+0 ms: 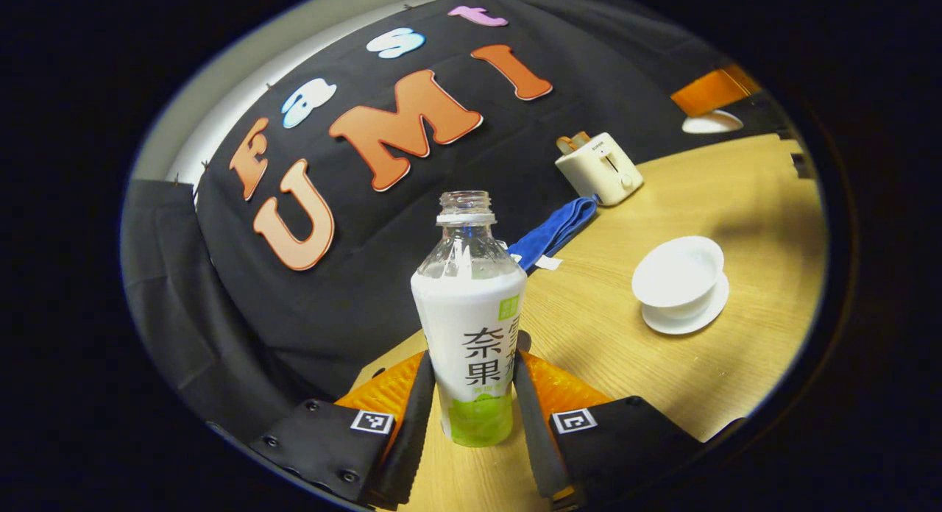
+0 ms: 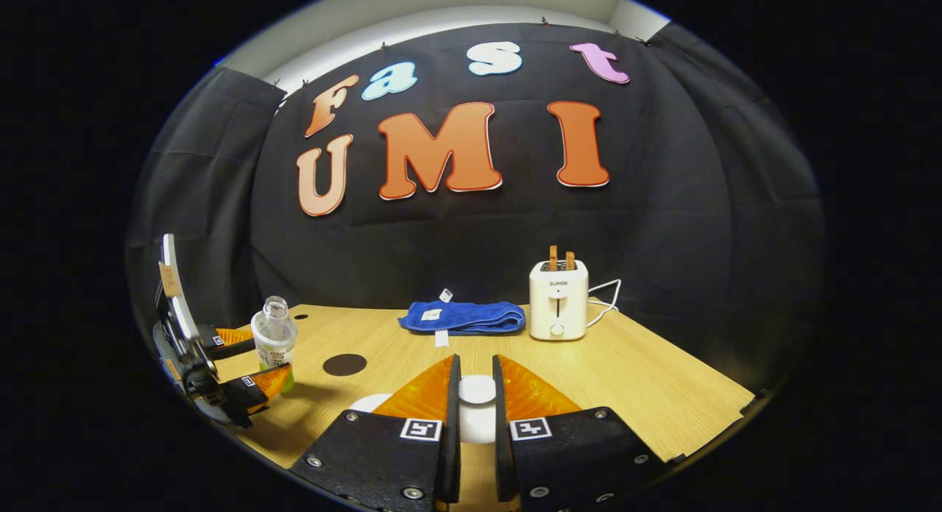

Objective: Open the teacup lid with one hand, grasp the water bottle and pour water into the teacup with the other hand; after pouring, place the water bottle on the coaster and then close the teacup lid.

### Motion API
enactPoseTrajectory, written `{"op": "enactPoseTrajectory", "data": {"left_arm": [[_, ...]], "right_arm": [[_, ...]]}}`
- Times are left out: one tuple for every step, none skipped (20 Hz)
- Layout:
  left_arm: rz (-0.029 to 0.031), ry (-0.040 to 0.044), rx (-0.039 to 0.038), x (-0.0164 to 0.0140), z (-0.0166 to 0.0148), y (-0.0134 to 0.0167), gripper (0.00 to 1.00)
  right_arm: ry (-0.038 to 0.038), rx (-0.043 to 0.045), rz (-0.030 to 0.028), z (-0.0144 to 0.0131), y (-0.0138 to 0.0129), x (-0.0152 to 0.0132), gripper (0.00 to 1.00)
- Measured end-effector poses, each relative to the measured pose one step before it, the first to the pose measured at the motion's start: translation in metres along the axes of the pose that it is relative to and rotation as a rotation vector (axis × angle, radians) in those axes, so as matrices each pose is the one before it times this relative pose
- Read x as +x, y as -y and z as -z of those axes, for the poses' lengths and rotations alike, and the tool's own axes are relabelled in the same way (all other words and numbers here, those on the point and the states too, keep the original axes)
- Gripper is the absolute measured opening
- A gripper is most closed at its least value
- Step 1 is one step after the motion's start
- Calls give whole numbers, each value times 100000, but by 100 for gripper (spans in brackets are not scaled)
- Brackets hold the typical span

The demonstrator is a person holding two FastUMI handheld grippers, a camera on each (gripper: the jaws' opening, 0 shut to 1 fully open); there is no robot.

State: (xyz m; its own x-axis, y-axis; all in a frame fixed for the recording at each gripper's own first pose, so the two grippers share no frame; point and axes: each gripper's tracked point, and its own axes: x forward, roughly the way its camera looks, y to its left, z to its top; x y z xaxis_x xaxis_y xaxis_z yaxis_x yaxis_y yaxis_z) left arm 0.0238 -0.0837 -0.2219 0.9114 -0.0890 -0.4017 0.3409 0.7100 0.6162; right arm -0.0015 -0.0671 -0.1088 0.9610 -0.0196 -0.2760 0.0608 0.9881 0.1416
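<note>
The left tongs [image 1: 471,394] press both fingers on the uncapped water bottle [image 1: 471,313], upright on the bench [image 1: 662,379]. The right tongs [image 2: 475,394] are nearly closed around the knob of the teacup lid [image 2: 477,388]. Left of them lies a dark round coaster [image 2: 344,364]; behind stand a blue towel [image 2: 464,317] and a toaster [image 2: 558,300]

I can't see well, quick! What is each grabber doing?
Left gripper: closed on the water bottle.
Right gripper: closed on the teacup lid.
</note>
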Motion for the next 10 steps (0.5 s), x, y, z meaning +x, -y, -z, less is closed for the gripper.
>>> {"op": "enactPoseTrajectory", "data": {"left_arm": [[291, -129, 4383, 172, -98, 173, 63], [293, 178, 4438, 241, -33, 211, 62], [302, 138, 4291, 32, 5, 303, 64], [525, 376, 4030, 31, -18, 196, 63], [646, -107, 3313, 80, 13, 213, 62], [718, -191, 3171, 3, -97, 285, 64], [718, 24, 3149, -168, -20, 80, 64], [449, -272, 3295, 101, -77, 83, 61], [301, 172, 3418, -35, -13, -37, 62], [309, 211, 3452, 29, -167, -40, 61]], "right_arm": [[5, 240, 402, -3, 290, -71, 19], [-242, 325, -15, 6, 235, -72, 19], [151, 255, 380, -41, 254, -49, 19], [137, 46, 326, 24, 262, -82, 19], [103, 55, 426, -72, 328, -34, 19], [74, 133, 478, 51, 276, -88, 19], [208, 206, 238, -20, 233, -74, 19], [24, 272, 481, 11, 303, -55, 19], [-28, 157, 75, 6, 220, -93, 19], [78, 61, 491, 32, 215, -82, 19]]}}
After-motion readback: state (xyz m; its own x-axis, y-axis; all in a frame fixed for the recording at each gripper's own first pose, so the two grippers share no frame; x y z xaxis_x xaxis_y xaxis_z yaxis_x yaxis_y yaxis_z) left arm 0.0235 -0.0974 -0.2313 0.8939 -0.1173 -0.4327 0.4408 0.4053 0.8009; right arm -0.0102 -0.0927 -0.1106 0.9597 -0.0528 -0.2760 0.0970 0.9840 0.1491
